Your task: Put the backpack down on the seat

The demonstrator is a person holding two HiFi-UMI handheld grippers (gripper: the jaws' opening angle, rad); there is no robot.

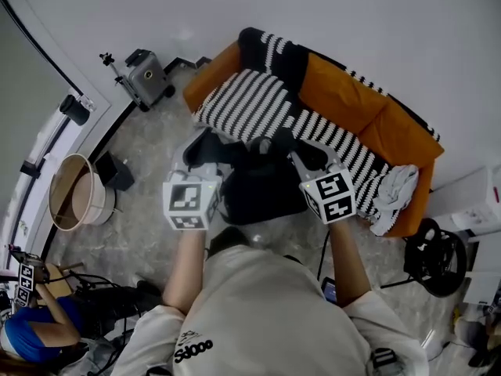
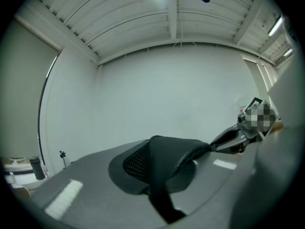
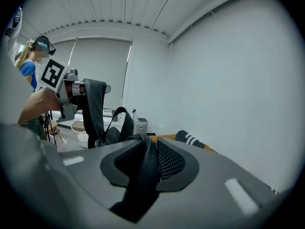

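A black backpack (image 1: 258, 185) hangs in front of me, over the floor before an orange sofa (image 1: 344, 92). The sofa's seat is covered by a black-and-white striped blanket (image 1: 250, 104). My left gripper (image 1: 200, 153) is shut on one padded shoulder strap (image 2: 162, 161), which runs between its jaws. My right gripper (image 1: 304, 161) is shut on the other mesh-padded strap (image 3: 143, 168). In the right gripper view the left gripper (image 3: 71, 93) shows with its strap (image 3: 94, 111) hanging down from it. The bag's lower part is hidden behind my hands.
A white cloth (image 1: 395, 194) lies at the sofa's right end. A grey case (image 1: 147, 77) stands on the floor at the sofa's left, and a round basket (image 1: 77, 190) nearer me. A person in blue (image 1: 39, 327) sits at bottom left. Black gear (image 1: 434, 257) stands at right.
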